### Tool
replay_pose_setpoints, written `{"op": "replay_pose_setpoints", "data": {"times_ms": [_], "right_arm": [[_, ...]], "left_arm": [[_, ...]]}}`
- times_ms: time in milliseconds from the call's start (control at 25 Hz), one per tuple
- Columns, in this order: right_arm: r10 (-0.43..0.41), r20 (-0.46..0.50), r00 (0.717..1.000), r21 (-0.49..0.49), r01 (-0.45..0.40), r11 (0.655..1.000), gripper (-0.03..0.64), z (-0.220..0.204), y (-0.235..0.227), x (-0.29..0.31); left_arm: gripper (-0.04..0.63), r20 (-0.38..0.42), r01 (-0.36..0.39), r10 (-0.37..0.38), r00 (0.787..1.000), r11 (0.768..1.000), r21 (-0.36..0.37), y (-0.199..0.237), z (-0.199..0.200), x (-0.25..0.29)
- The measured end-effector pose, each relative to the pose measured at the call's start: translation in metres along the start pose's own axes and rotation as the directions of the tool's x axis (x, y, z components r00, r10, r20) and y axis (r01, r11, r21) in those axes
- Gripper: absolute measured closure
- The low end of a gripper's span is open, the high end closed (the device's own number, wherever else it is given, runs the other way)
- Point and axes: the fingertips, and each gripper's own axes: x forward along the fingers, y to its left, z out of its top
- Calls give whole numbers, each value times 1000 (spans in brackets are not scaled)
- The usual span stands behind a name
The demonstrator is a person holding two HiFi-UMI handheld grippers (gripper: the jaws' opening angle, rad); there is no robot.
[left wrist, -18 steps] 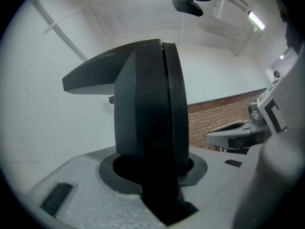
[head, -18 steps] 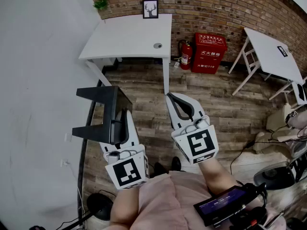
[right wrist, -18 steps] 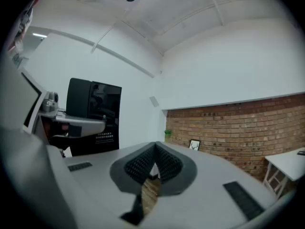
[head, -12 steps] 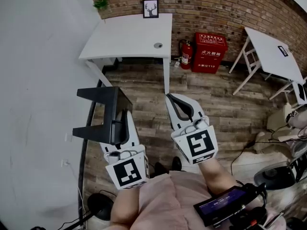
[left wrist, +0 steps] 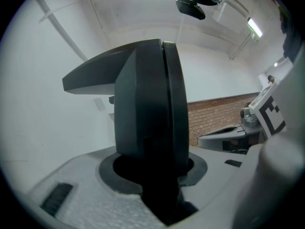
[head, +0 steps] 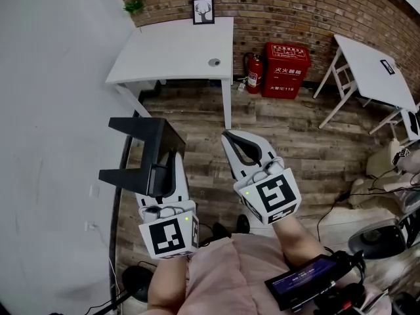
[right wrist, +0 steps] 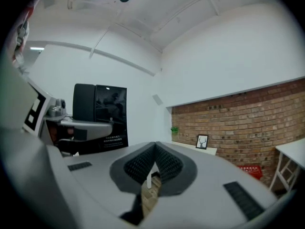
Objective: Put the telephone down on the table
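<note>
Telephone (head: pixel 141 153) is clamped in the left gripper (head: pixel 172 169), well short of the table (head: pixel 177 51). The right gripper (head: pixel 244 146) is closed and empty. Next, I think, carry it over the table and lower it.

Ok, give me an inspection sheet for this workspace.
Surface: white table by the brick wall; telephone not yet on it.
Job's things: black telephone held in the air above the wooden floor.
Clutter: framed picture, small plant, small round thing on the table.
Grippers: left gripper shut on the telephone; right gripper shut, empty.
Cables: dark cables on the floor, at right.
Surroundings: fire extinguisher, red box, second white table.
</note>
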Motion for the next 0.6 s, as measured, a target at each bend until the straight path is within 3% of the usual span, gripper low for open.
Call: {"op": "replay_pose_setpoints", "data": {"times_ms": [160,320,480,600], "right_arm": [[109,23,994,50,-110,993,538,1,3,0],[231,41,972,76,-233,969,469,3,6,-2],[367,51,929,90,-370,924,417,3,11,-8],[487,43,872,79,-489,869,374,2,15,-17]], "left_arm": [[440,-6,107,-107,994,994,-24,-11,5,9],[440,-18,261,-263,965,963,-62,-27,10,17],[440,-31,411,-412,910,910,-53,-47,16,16],[440,-35,536,-540,841,840,-81,-65,25,16]]}}
